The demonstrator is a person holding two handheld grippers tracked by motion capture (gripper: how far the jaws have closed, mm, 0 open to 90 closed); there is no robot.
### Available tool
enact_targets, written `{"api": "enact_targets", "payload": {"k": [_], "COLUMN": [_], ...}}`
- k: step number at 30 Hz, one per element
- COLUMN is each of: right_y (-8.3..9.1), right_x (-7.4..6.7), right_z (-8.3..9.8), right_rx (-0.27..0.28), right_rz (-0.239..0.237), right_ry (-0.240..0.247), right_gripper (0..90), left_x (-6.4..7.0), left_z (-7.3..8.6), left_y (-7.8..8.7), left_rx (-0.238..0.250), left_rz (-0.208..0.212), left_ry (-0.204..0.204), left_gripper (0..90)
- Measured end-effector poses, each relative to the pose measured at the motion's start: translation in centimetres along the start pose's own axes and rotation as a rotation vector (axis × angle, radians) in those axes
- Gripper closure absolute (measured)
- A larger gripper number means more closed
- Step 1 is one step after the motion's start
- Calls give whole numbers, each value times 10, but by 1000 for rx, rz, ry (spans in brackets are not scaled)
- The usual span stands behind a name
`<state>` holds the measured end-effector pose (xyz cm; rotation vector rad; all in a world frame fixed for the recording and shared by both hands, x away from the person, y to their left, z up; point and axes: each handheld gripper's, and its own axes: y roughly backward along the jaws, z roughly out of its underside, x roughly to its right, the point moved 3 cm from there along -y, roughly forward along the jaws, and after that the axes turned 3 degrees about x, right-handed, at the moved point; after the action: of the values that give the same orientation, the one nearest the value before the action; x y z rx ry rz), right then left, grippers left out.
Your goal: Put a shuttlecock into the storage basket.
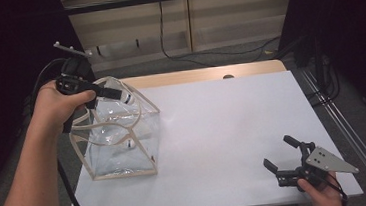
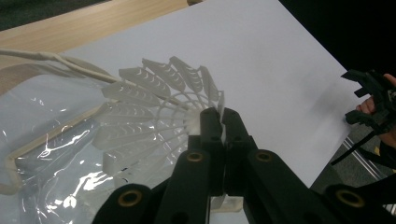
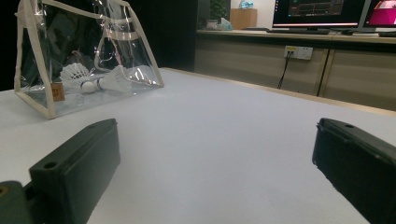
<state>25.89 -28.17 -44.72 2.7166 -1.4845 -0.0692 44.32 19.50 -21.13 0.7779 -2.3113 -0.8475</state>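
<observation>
A clear plastic bag (image 1: pixel 127 174) with beige trim stands on the left of the white table top (image 1: pixel 233 123). My left gripper (image 1: pixel 119 94) is over the bag's open top, shut on the feather skirt of a white shuttlecock (image 2: pixel 149 107). Its jaws meet on the skirt's rim in the left gripper view (image 2: pixel 220 114), with the bag's mouth (image 2: pixel 42 154) below. Two shuttlecocks (image 3: pixel 74 72) (image 3: pixel 114 79) lie on the floor of the bag (image 3: pixel 135 42). My right gripper (image 1: pixel 281 152) rests open near the table's front right corner, its jaws (image 3: pixel 215 158) holding nothing.
The white top ends at a strip of wooden table (image 1: pixel 208 74) at the back. A metal rail (image 1: pixel 344 129) runs along the right side. Cables (image 1: pixel 176 53) lie on the floor behind, and monitors (image 3: pixel 322 11) stand on a counter far off.
</observation>
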Motion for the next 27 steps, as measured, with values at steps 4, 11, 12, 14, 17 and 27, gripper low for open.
{"api": "enact_targets", "payload": {"k": [4,11,12,14,17,27], "right_y": [0,0,0,0,0,0], "right_x": [0,0,-1,-1,-1,-1], "right_z": [0,0,0,0,0,0], "right_rx": [-2,-2,-4,-4,-3,-4], "right_rz": [-2,-2,-1,-1,0,-1], "right_ry": [-2,-1,-2,-2,-3,-4], "right_gripper": [7,7,7,7,7,7], "left_x": [-1,-4,-4,-5,-7,-10], "left_z": [1,4,4,5,6,12], "left_y": [0,2,2,2,2,-2], "left_rx": [-4,-2,-3,-5,-7,-22], "left_rz": [-1,-11,-11,-11,-11,-14], "left_ry": [4,10,12,10,10,15], "left_gripper": [900,900,900,900,900,900]}}
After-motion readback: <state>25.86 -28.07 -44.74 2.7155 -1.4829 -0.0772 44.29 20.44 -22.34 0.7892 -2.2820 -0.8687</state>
